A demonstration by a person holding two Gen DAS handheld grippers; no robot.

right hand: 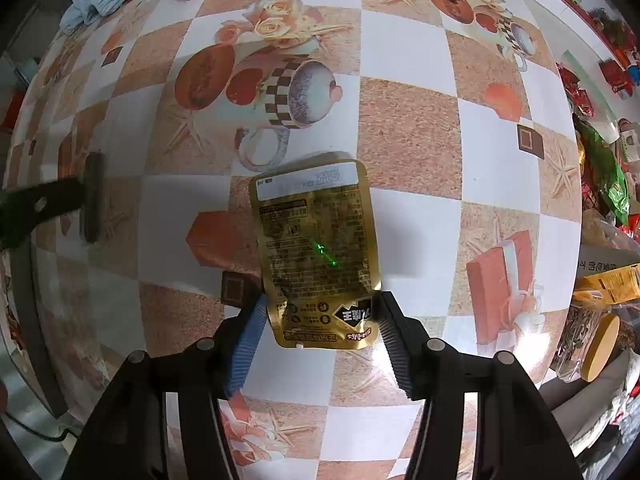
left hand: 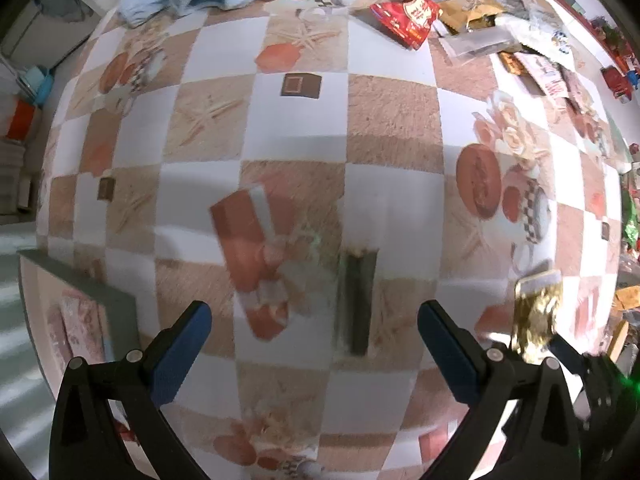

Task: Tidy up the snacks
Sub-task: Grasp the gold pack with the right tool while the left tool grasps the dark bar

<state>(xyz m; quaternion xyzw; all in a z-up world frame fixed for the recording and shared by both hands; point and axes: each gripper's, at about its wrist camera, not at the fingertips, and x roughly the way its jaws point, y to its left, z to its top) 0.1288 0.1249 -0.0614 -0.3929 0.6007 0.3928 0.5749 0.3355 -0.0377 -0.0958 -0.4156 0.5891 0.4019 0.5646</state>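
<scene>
The right tongs (right hand: 320,320) point down at the counter (right hand: 408,136) and grip a gold snack pouch (right hand: 316,240) by its lower end: the 2 blue pads (right hand: 248,344) press on its 2 side edges, and the rest of the pouch reaches out beyond the fingertips, printed back facing up. The pouch hangs over the checked cloth just below the printed coffee cup (right hand: 280,92), with a green light spot on its middle.

The left tongs (left hand: 314,344) stand wide open with nothing between the pads. A dark narrow stick-shaped packet (left hand: 356,300) lies flat on the counter just ahead of them, between the 2 fingertips but clear of both. In that view the gold pouch shows right of the dark packet, beyond the right-hand finger. A heap of other snack packets (left hand: 480,28) lies far beyond the dark packet, at the counter's far edge.
</scene>
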